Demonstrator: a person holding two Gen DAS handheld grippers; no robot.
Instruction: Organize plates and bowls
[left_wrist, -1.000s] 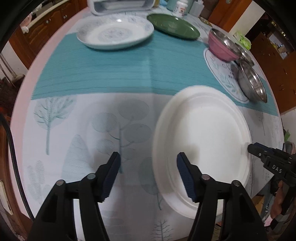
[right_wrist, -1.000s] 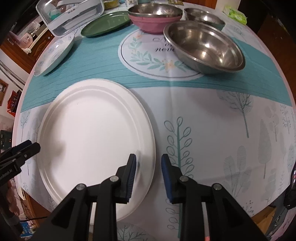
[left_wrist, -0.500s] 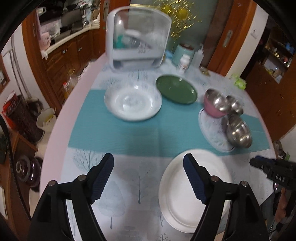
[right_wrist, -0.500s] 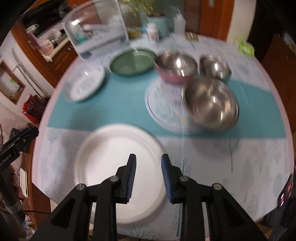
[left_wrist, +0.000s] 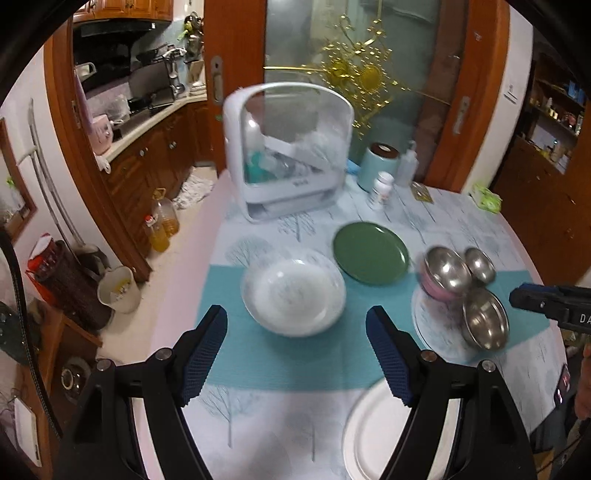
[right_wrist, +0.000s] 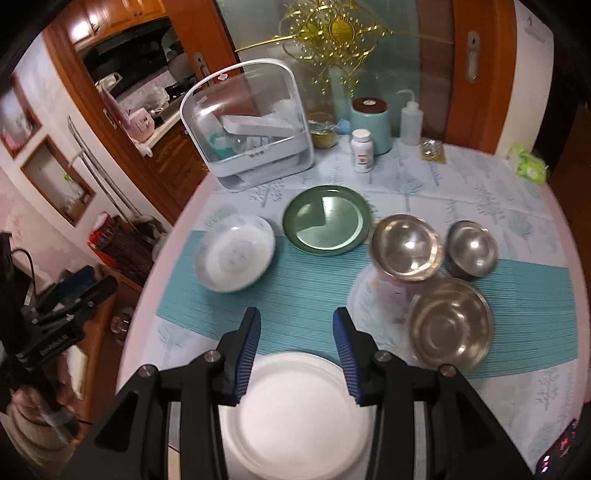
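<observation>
On the round table lie a white paper plate (right_wrist: 295, 410) near the front edge, a white patterned deep plate (right_wrist: 236, 254) on the teal runner, and a green plate (right_wrist: 327, 225) behind it. A steel-lined pink bowl (right_wrist: 406, 247), a small steel bowl (right_wrist: 472, 249) and a larger steel bowl (right_wrist: 450, 323) stand to the right. My left gripper (left_wrist: 295, 352) hangs open high above the table, nothing between its fingers. My right gripper (right_wrist: 297, 352) is above the paper plate, jaws opening and empty. The paper plate (left_wrist: 373, 432) shows low in the left wrist view.
A clear-lidded white dish rack (right_wrist: 251, 129) stands at the table's back, with a teal canister (right_wrist: 371, 123), pill bottle (right_wrist: 362, 151) and squeeze bottle (right_wrist: 412, 118) beside it. Wooden doors and kitchen cabinets lie beyond. Buckets and bottles stand on the floor at left (left_wrist: 118, 288).
Both grippers have risen well above the table and tilted up, so the whole table and room show. The left jaws spread wider; the right jaws went from nearly shut to apart.
</observation>
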